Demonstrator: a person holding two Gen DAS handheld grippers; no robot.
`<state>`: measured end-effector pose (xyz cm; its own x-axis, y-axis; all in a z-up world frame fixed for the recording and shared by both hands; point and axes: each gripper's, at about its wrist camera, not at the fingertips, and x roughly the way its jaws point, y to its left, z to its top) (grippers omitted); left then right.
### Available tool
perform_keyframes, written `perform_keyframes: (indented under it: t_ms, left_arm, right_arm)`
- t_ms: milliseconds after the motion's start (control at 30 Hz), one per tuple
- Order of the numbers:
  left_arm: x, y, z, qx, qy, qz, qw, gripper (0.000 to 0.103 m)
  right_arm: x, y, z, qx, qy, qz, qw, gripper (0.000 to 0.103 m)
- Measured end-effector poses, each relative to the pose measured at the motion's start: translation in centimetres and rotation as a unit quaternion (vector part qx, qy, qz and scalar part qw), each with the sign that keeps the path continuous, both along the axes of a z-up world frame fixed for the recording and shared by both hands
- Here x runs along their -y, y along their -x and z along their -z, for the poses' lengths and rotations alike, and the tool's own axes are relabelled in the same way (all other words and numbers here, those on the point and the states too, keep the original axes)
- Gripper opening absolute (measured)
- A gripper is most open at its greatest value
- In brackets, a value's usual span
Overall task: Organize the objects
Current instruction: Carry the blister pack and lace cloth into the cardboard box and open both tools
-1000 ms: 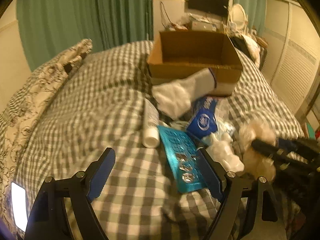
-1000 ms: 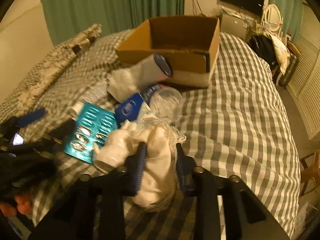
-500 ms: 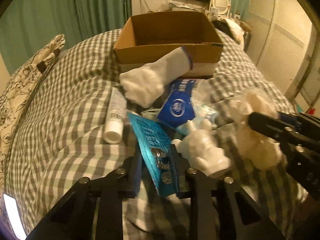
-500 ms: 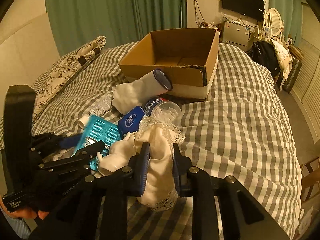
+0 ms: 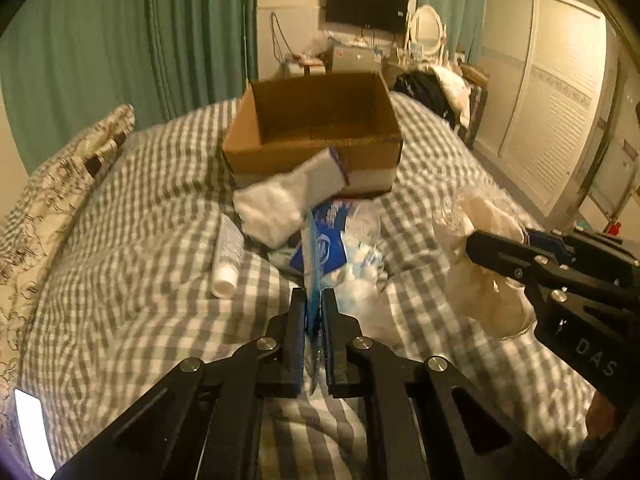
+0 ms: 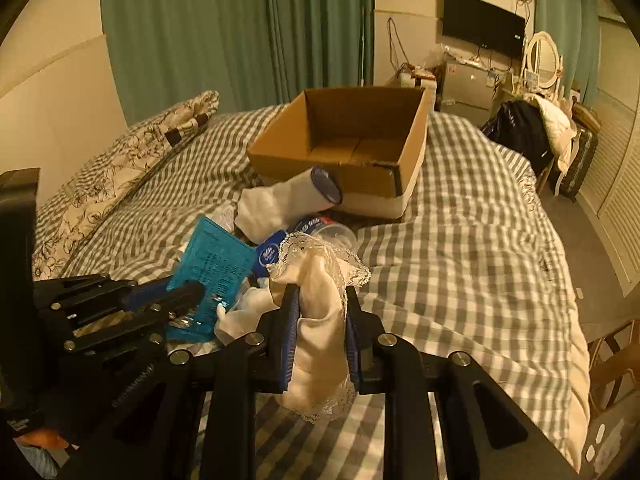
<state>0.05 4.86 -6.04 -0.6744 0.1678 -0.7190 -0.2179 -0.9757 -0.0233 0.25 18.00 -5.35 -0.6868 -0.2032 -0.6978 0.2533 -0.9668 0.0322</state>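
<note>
My left gripper (image 5: 313, 300) is shut on a teal blister card (image 5: 311, 256), held edge-on above the bed; the card also shows in the right wrist view (image 6: 214, 268). My right gripper (image 6: 320, 300) is shut on a cream lace-trimmed cloth (image 6: 320, 320), lifted off the bed; the cloth also shows in the left wrist view (image 5: 486, 276). An open cardboard box (image 5: 316, 120) stands on the bed beyond the pile, and it also shows in the right wrist view (image 6: 352, 136). A white sock (image 5: 288, 200) leans on the box front.
A white bottle (image 5: 228, 256), a blue packet (image 5: 330, 248) and white wadding (image 5: 360, 280) lie on the checked bedspread (image 5: 120, 280). A floral pillow (image 5: 60, 184) lies at left. A wardrobe (image 5: 552, 120) stands at right, a dresser with a TV (image 5: 366, 2) behind.
My left gripper closed on the blister card and lifted it so it stands edge-on. My right gripper raised the lace cloth higher off the bed.
</note>
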Motion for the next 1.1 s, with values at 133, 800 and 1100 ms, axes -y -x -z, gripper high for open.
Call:
perform_keyframes:
  t_ms: [133,800,1100]
  left_arm:
    - [0.8,-1.0,-2.7,-0.029,-0.007,-0.009,0.9995,0.007]
    - [0.0,11.8,-12.9,-0.129,-0.006,-0.002,0.9917,0.007]
    - [-0.3,22.4,-8.5,-0.103,-0.013,-0.012,0.9945,0.007]
  right_arm:
    - [0.0,-1.1,-1.8,-0.017,0.001,-0.002,1.000,0.020]
    - [1.5,8.2,-15.0,-0.148,-0.016,-0.020,0.989,0.020]
    - [1.4,20.7,-10.8,-0.097,-0.017,0.002,0.995,0.020]
